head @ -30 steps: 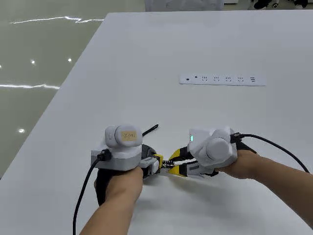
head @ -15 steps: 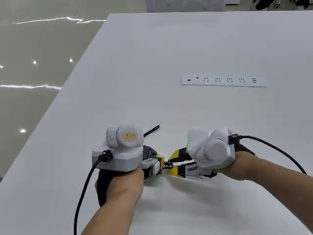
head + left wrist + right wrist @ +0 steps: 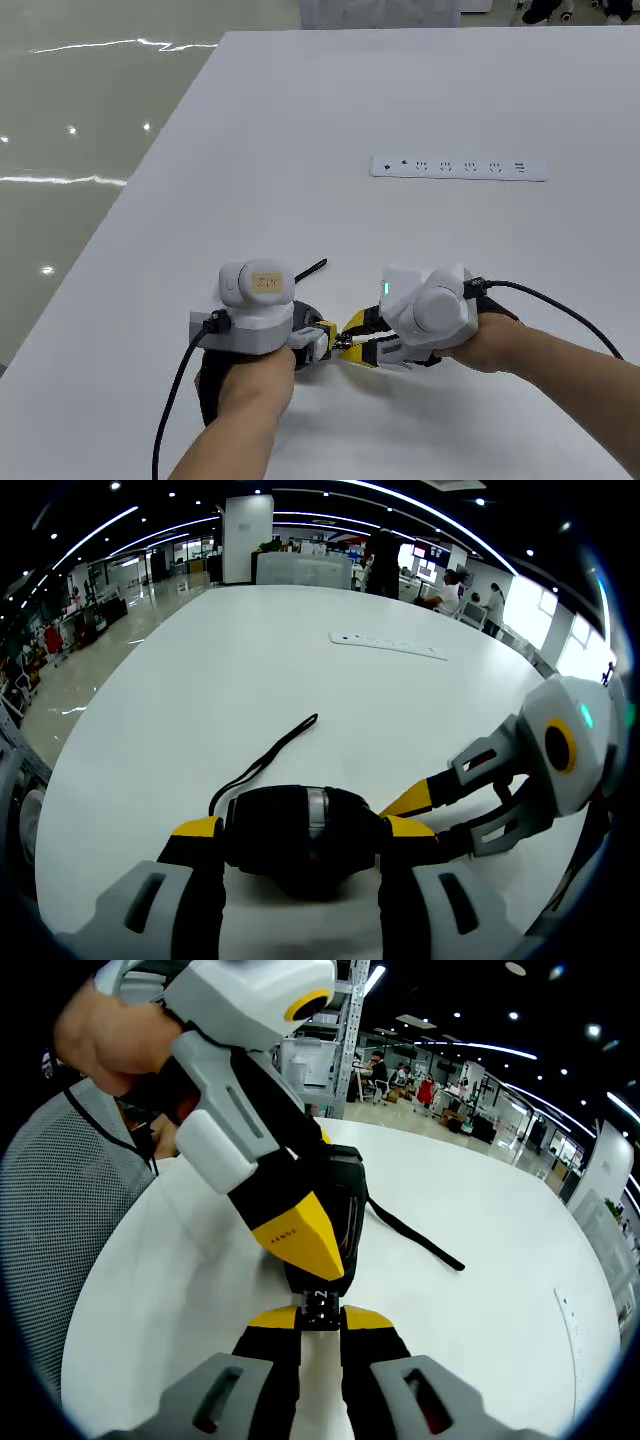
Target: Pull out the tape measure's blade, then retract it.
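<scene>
My left hand-held gripper [image 3: 300, 852] clamped around the tape measure [image 3: 300, 820] on the tabletop [image 3: 300, 150], my right hand-held gripper [image 3: 320, 1320] just beside the tape measure, pinched on its blade tip [image 3: 320, 1304]

The black tape measure [image 3: 303, 837] sits on the white bench [image 3: 250, 660], strap [image 3: 270, 753] trailing off, blade tip [image 3: 320, 1306] barely out.

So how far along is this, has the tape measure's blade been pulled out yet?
Done: both grips look set. The left claw is clamped around the black tape measure, and the right claw pinches the blade's end hook right at the case mouth. In hand: the start of the pull, probably, since no blade length shows out. Still to do: drawing the blade out, then letting it retract.
</scene>
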The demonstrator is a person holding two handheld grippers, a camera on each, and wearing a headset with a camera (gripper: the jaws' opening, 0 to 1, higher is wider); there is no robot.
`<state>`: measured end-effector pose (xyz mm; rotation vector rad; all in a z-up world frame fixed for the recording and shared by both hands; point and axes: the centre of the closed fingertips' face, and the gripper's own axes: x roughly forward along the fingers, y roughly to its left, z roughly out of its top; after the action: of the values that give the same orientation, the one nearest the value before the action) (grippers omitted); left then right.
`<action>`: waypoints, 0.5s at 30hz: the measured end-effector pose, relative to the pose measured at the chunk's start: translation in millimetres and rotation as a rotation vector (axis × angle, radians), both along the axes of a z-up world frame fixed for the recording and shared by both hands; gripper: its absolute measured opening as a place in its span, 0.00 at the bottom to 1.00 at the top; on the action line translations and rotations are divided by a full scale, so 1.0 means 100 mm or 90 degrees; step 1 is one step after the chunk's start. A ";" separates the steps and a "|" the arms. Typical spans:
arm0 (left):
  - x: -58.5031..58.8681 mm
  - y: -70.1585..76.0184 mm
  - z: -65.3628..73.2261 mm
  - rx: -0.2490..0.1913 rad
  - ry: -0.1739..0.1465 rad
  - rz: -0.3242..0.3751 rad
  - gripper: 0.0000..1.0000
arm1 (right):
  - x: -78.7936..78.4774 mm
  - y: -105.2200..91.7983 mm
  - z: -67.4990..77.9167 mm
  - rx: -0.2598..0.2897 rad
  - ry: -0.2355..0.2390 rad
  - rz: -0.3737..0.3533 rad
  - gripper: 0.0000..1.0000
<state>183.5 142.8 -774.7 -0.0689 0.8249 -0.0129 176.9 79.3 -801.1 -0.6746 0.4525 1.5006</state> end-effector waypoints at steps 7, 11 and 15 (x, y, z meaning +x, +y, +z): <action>-0.01 0.00 0.02 0.002 0.001 -0.001 0.58 | -0.01 0.01 0.01 -0.001 0.000 0.000 0.14; -0.01 0.00 0.02 0.000 0.000 0.001 0.58 | 0.00 0.03 0.00 -0.003 -0.001 0.001 0.14; -0.01 -0.02 0.02 -0.001 -0.001 -0.001 0.58 | -0.02 0.04 0.02 -0.003 -0.001 0.002 0.14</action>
<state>182.4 141.0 -772.4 -0.0701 0.8240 -0.0160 174.9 83.2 -799.0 -0.6814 0.4539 1.5027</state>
